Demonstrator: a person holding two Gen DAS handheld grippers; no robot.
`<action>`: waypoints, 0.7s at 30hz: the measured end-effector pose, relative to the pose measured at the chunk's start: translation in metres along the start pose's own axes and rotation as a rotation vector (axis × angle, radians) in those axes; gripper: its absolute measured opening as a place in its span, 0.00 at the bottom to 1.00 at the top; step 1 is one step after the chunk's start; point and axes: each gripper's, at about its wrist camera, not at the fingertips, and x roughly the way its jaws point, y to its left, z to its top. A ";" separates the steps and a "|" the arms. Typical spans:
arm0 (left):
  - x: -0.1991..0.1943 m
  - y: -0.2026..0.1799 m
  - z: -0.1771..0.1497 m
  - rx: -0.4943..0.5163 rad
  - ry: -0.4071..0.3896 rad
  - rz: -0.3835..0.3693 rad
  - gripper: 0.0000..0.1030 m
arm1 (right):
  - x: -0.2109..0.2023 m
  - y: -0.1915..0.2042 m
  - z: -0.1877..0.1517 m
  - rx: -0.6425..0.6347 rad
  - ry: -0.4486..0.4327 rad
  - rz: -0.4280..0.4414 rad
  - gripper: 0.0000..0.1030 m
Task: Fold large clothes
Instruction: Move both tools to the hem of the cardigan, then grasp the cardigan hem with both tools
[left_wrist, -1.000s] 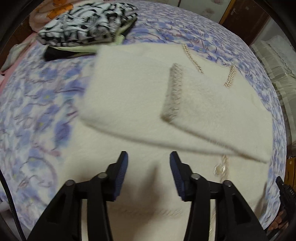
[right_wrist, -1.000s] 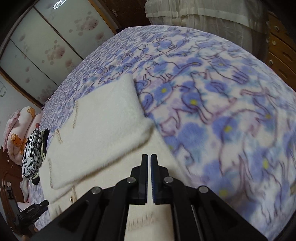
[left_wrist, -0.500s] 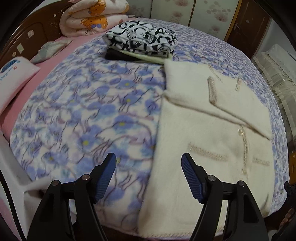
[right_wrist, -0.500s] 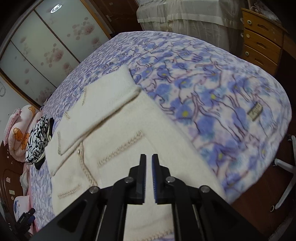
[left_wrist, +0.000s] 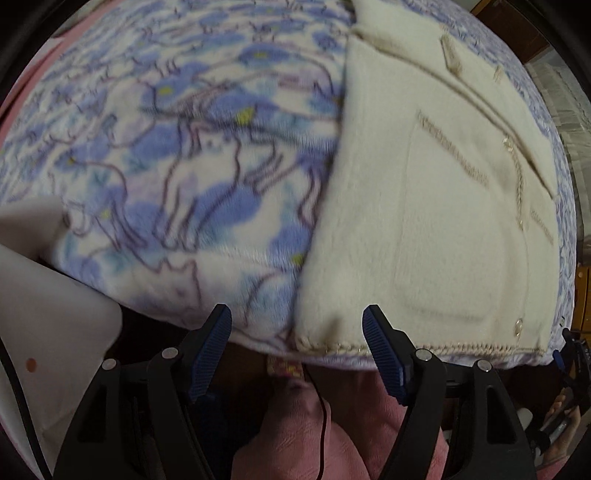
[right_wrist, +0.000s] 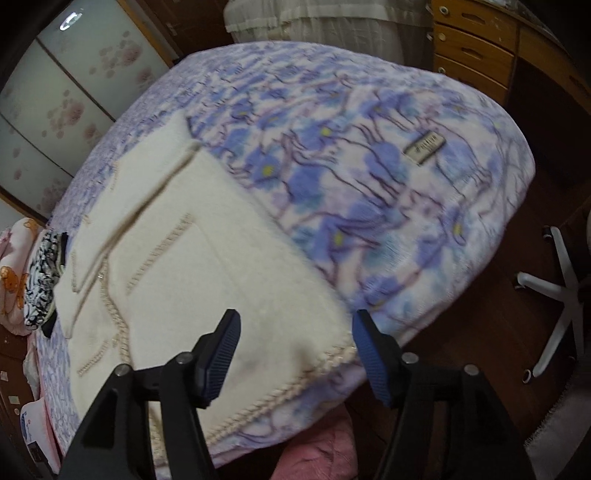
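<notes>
On bed, near its foot edge: cream cardigan (left_wrist: 436, 206), laid flat on blue floral blanket (left_wrist: 192, 177), sleeves folded across the chest, stitched hem along the edge. Left gripper (left_wrist: 297, 350) over one hem corner, fingers apart, empty. Right gripper (right_wrist: 295, 354) over the other corner, jaws just opened, nothing between. Beyond: patterned folded clothes (right_wrist: 42, 273), wardrobe doors (right_wrist: 59, 110).

Cream cardigan (left_wrist: 436, 206): fuzzy matt knit, rope-stitch hem at the bed's near edge; blanket (right_wrist: 388, 177) beneath: plush blue-floral fleece with a woven label; gripper pads (right_wrist: 373, 358): ribbed blue rubber on matt black plastic; drawers (right_wrist: 476, 40): glossy wood.
</notes>
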 end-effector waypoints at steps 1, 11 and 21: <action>0.004 -0.001 -0.002 0.001 0.013 0.000 0.70 | 0.005 -0.003 0.000 0.002 0.015 -0.010 0.63; 0.040 -0.003 0.004 -0.056 0.114 -0.136 0.70 | 0.046 -0.025 -0.004 0.013 0.143 0.029 0.63; 0.065 -0.008 0.001 -0.143 0.112 -0.191 0.61 | 0.063 -0.018 0.000 -0.051 0.219 0.102 0.22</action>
